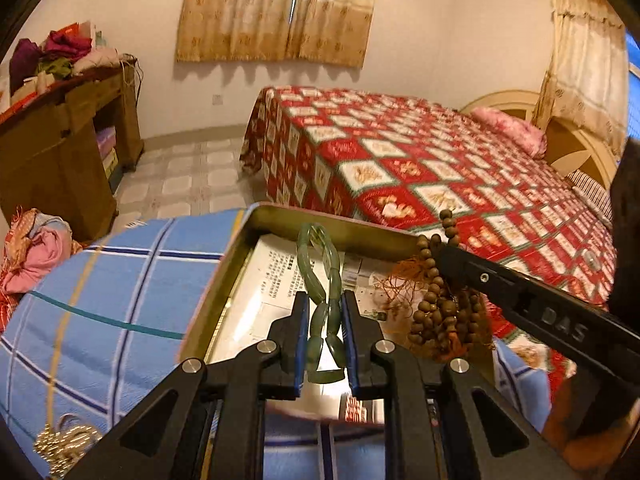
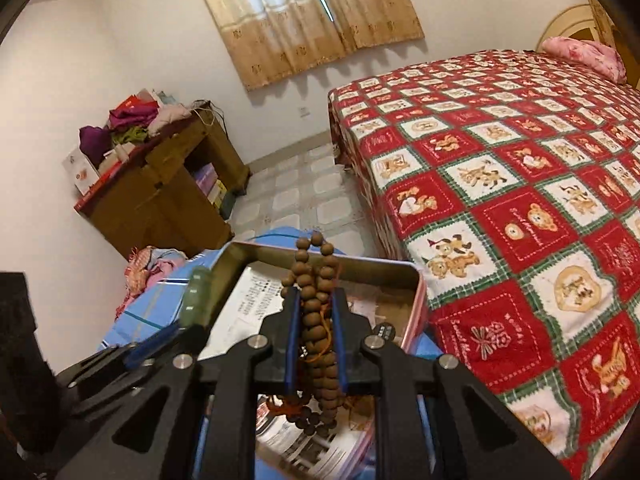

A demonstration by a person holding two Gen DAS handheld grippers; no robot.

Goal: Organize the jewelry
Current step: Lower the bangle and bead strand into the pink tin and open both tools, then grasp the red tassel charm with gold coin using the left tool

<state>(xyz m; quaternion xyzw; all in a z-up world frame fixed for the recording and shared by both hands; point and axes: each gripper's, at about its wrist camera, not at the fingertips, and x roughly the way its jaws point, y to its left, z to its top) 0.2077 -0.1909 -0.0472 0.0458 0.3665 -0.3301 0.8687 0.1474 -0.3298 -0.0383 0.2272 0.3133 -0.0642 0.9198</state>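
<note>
Left wrist camera is looking forward along its fingers, sitting close above the shallow gold-rimmed metal tin (image 1: 280,216) on the blue plaid cloth (image 1: 132,280). Right wrist camera is hovering just as near, facing the same way from the tin's (image 2: 416,280) other side. Both are sharing the tin, the red-and-white patchwork bed (image 1: 440,168) (image 2: 500,184) and the beige curtains (image 1: 276,8) (image 2: 304,12).

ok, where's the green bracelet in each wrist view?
Left wrist: green bracelet at centre, clamped between the left gripper fingers, over the tin.
Right wrist: blurred at left-centre, beside the tin's left rim.
Shared landmark: the brown bead strand.
</note>
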